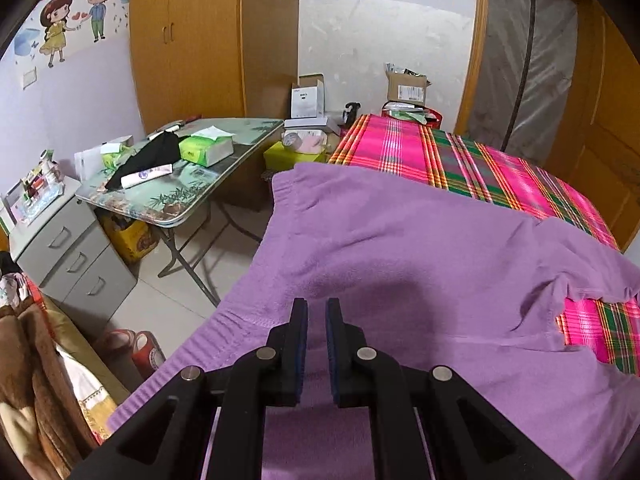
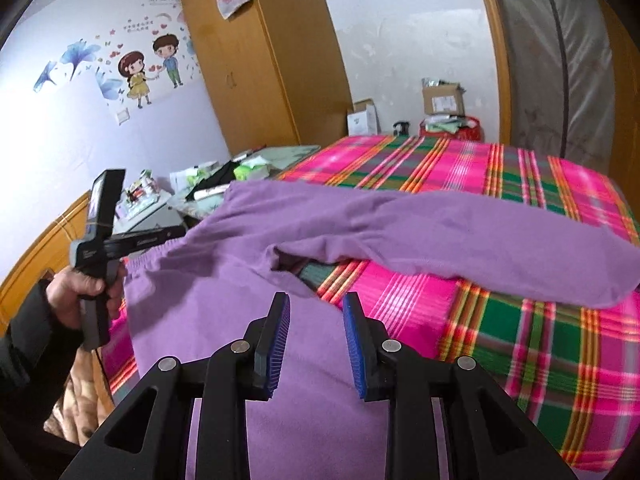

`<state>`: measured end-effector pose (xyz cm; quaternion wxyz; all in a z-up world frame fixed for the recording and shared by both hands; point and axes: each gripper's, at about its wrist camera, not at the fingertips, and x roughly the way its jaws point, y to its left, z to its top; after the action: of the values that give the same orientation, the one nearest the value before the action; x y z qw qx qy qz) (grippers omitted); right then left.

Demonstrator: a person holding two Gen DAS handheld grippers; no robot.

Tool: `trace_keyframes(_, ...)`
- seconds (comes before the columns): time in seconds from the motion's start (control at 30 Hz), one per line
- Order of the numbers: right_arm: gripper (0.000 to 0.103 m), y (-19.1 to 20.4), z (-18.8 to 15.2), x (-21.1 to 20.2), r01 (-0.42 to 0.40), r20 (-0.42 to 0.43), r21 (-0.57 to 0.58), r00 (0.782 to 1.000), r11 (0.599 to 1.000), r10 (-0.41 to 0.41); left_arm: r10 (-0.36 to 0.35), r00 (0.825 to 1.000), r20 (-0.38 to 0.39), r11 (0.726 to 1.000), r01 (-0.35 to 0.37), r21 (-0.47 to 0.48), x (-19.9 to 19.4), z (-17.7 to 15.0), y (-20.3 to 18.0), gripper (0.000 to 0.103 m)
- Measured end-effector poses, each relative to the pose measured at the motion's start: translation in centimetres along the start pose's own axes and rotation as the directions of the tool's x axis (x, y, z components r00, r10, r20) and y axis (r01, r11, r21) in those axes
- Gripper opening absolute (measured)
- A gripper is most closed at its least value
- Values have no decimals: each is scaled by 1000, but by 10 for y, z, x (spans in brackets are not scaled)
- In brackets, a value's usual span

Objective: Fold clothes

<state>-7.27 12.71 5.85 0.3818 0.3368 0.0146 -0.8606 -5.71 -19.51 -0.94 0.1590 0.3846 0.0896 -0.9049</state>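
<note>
Purple fleece trousers (image 1: 400,256) lie spread on a bed with a pink and green plaid sheet (image 1: 472,160). My left gripper (image 1: 316,304) hovers over the trousers near the bed's left edge, its jaws nearly closed with a narrow gap and nothing between them. In the right wrist view the trousers (image 2: 360,224) lie with one leg (image 2: 500,248) folded across to the right. My right gripper (image 2: 316,300) is open and empty above the cloth. The left gripper's body (image 2: 100,236) and the hand holding it show at the left.
A folding table (image 1: 180,176) with tissue packs and a black cloth stands left of the bed. A grey drawer unit (image 1: 72,252) stands beside it. Boxes (image 1: 404,88) sit past the bed's far end. A wooden wardrobe (image 1: 192,40) stands behind.
</note>
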Motion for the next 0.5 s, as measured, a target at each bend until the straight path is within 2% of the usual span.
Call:
trace_keyframes(0.3, 32, 3, -7, 18, -50, -57, 8, 997, 999, 51, 20, 999, -25, 1000, -20, -8, 18, 9, 15, 10)
trace_keyframes(0.5, 32, 6, -9, 22, -67, -69, 1, 995, 998, 67, -1, 999, -32, 999, 0, -34, 32, 11, 34, 21)
